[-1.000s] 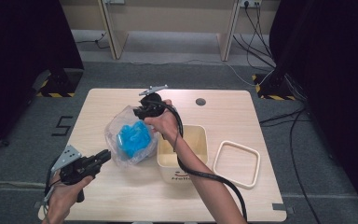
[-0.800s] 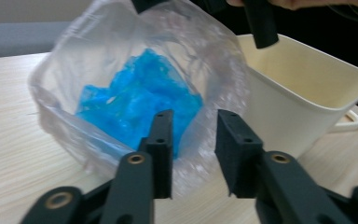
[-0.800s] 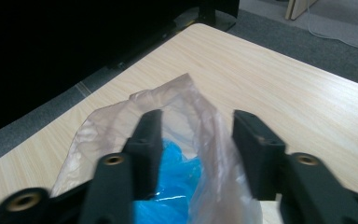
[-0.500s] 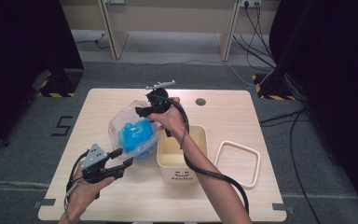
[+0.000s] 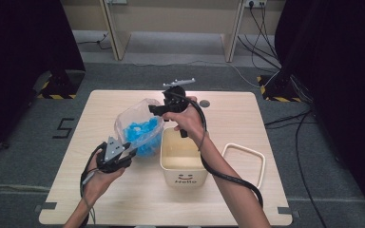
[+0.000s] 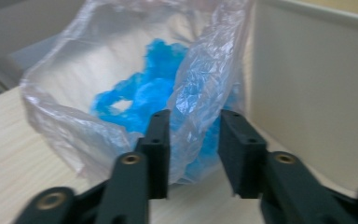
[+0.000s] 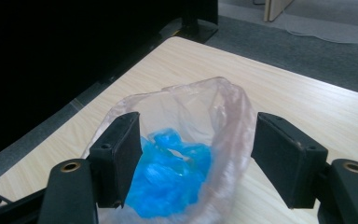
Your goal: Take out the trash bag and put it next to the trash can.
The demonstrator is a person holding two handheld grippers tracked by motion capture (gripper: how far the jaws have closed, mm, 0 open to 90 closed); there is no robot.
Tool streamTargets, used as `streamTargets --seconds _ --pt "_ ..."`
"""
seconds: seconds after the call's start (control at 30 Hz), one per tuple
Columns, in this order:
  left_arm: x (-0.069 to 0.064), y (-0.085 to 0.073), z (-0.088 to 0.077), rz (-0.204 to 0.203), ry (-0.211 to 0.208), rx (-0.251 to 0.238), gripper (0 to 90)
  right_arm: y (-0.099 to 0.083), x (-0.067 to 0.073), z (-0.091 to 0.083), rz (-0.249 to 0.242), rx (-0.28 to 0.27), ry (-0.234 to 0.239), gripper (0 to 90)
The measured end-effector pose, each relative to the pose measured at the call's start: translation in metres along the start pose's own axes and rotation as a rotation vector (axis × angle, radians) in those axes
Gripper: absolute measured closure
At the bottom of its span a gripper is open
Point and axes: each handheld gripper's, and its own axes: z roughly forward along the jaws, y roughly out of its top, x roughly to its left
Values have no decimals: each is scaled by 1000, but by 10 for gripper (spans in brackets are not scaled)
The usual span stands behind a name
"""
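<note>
A clear plastic bag (image 5: 134, 116) with crumpled blue pieces (image 5: 140, 132) inside rests on the table, leaning on a cream box (image 5: 183, 161). My right gripper (image 5: 156, 110) hovers at the bag's upper rim. Its jaws have just been opening and stand wide apart in the right gripper view, with the bag's rim (image 7: 228, 116) loose between them around my right gripper (image 7: 196, 161). My left gripper (image 5: 129, 153) is at the bag's lower end. Its jaws have just been closing on either side of a fold of the bag (image 6: 200, 93), with a gap still showing at my left gripper (image 6: 193, 149).
The cream box, open-topped and marked "Hello", stands mid-table right of the bag. Its white lid (image 5: 244, 164) lies flat to the right. A small dark hole (image 5: 204, 103) sits near the table's (image 5: 266, 123) far edge. Cables trail from both grippers.
My left hand has come in from the table's front left to the bag's lower end. My right hand has shifted a little right and up, and the bag now stands taller against the box.
</note>
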Motion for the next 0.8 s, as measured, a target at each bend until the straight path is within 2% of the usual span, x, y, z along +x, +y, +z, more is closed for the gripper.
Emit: streamTargets --seconds 0.1,0.2,0.3,0.37,0.47,0.53,0.8 --pt "10 4 2 -4 42 -6 748 -1 -8 -11 18 -19 11 325" --pt "19 7 2 2 57 -1 745 -4 -16 -23 14 -27 4 326" --pt "24 7 0 -14 62 1 714 -9 -24 -34 16 -31 7 326" --pt "23 5 -2 -25 43 3 678 -13 -31 -43 23 -32 1 325" --pt "18 3 -6 -59 22 -11 587 -21 -41 -53 33 -33 0 325" --pt "16 4 -9 -88 6 -25 538 -25 -47 -58 35 -24 -17 324" --pt "0 16 -29 -166 -56 -99 323 -40 -68 -77 60 -58 -35 315"
